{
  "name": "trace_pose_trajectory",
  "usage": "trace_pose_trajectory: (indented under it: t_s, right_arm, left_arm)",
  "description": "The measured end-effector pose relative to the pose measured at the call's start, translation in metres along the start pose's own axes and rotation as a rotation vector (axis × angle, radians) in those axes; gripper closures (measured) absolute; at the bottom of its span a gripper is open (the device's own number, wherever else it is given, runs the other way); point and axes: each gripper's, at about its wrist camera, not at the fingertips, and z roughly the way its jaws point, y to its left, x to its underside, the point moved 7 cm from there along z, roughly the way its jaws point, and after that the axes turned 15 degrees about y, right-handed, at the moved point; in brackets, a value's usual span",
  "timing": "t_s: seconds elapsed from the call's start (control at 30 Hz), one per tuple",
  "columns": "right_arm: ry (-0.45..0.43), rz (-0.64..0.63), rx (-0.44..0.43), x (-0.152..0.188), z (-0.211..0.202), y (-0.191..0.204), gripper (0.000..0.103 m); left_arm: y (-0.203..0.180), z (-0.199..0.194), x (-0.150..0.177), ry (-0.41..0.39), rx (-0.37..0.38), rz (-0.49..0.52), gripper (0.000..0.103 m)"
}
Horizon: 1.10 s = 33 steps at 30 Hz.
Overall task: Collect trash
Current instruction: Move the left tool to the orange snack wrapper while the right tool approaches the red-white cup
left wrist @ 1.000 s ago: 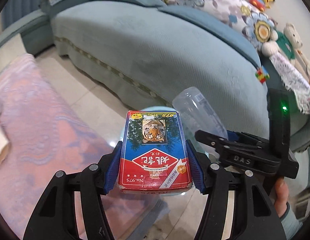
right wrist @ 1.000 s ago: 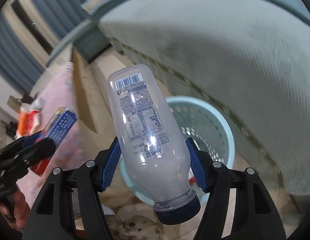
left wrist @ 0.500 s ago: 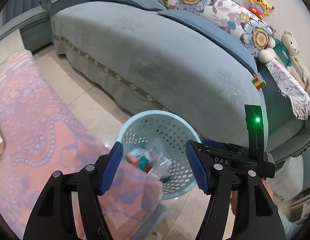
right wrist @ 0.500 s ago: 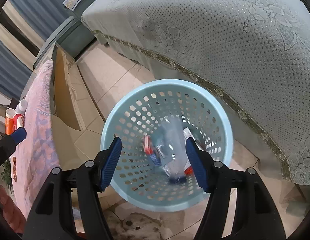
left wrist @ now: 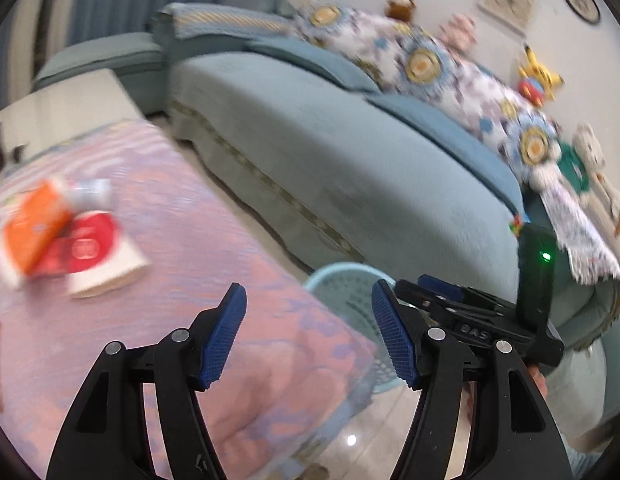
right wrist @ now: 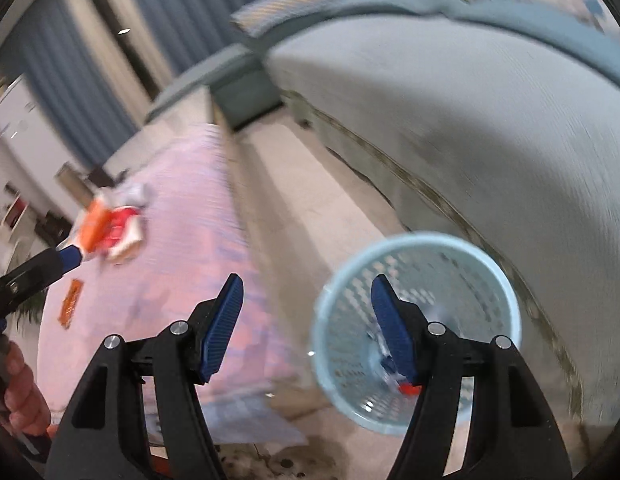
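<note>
Left wrist: left gripper [left wrist: 306,336] wide open, empty; trash [left wrist: 66,236] lies blurred at 10 o'clock on the pink cloth [left wrist: 214,248]; "DAS" reads on the right gripper [left wrist: 469,316]. Right wrist: right gripper [right wrist: 306,330] open, empty; bin [right wrist: 413,332] at 4 o'clock holds scraps. Judged step: reach for remaining trash, then close squarely.

A home living room is shown. A long teal sofa [left wrist: 349,152] is lined with floral cushions [left wrist: 421,64] and plush toys [left wrist: 537,78], and framed pictures [left wrist: 505,0] are hung on the wall above. Blue curtains [right wrist: 198,12] and a tiled floor [right wrist: 302,200] are seen beside a table under a pink patterned cloth [left wrist: 198,232].
</note>
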Motion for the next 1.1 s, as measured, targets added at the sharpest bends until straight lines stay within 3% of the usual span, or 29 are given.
trace_pose_trajectory:
  t_s: [0.13, 0.37, 0.53, 0.63, 0.83, 1.1]
  right_arm:
    - [-0.013, -0.109, -0.037, -0.016, 0.002, 0.061, 0.04]
    - [0.001, -0.26, -0.055, -0.033, 0.029, 0.148, 0.04]
    - [0.048, -0.313, -0.071, -0.048, 0.068, 0.193, 0.04]
    - [0.089, -0.324, -0.08, -0.056, 0.099, 0.215, 0.04]
    - [0.14, -0.331, -0.063, -0.063, 0.139, 0.231, 0.04]
    - [0.207, -0.297, -0.098, -0.067, 0.17, 0.234, 0.04]
  left_arm:
    - [0.059, -0.049, 0.013, -0.074, -0.064, -0.108, 0.04]
    - [0.172, -0.105, 0.051, -0.134, -0.202, -0.313, 0.036]
    - [0.251, -0.112, 0.092, -0.058, -0.37, -0.418, 0.036]
    - [0.287, -0.101, 0.111, 0.003, -0.417, -0.453, 0.036]
    - [0.319, -0.077, 0.122, 0.094, -0.468, -0.449, 0.036]
    - [0.329, -0.063, 0.115, 0.137, -0.545, -0.394, 0.023]
